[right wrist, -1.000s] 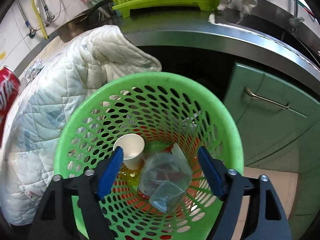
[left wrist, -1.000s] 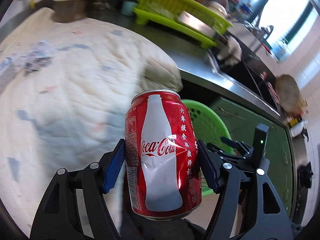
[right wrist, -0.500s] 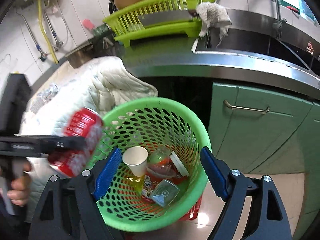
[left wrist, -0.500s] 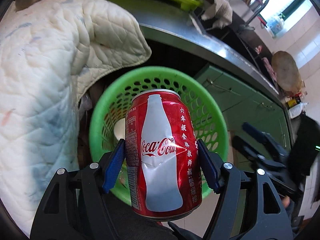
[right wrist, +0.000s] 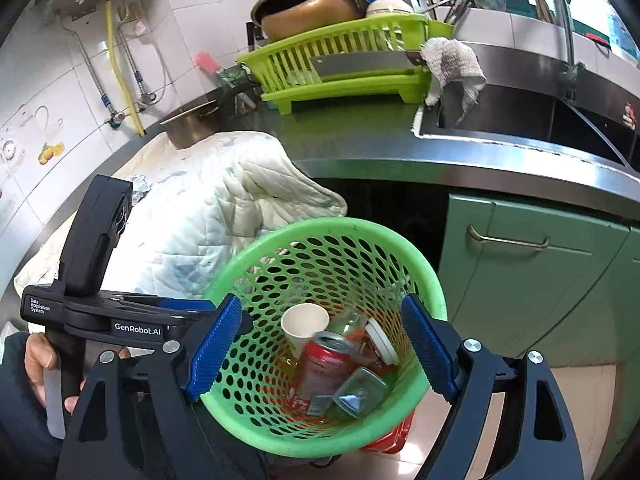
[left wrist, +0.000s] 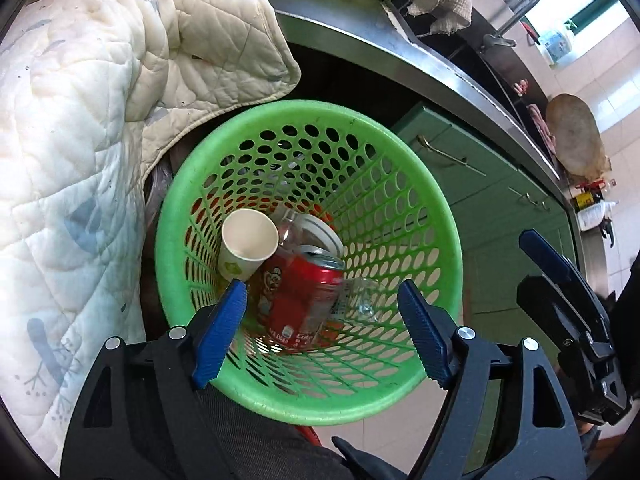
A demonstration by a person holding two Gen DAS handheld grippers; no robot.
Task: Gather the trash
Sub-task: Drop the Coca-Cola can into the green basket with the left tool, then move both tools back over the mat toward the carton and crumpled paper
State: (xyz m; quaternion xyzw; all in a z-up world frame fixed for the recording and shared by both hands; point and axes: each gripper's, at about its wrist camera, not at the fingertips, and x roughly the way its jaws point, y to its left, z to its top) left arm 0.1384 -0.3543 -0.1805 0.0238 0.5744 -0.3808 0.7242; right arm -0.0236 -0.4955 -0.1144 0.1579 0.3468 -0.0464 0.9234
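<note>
A white quilt (left wrist: 80, 152) drapes over the desk (right wrist: 360, 148) edge, its corner hanging just beside the green basket (left wrist: 436, 216). On the desk stand a green dish rack (right wrist: 344, 68) and a pot (right wrist: 192, 124); a rag (right wrist: 454, 64) hangs at the sink (right wrist: 520, 116). Green cabinets (right wrist: 520, 280) sit below, on a tiled floor. Inside the basket lie a red can (left wrist: 300, 300), tilted, touching a paper cup (left wrist: 246, 244), with a clear bottle (right wrist: 360, 392) beside it. Left claw (left wrist: 320, 336) gapes wide above the basket, empty. Right claw (right wrist: 320, 348) likewise spread wide, holding nothing.
</note>
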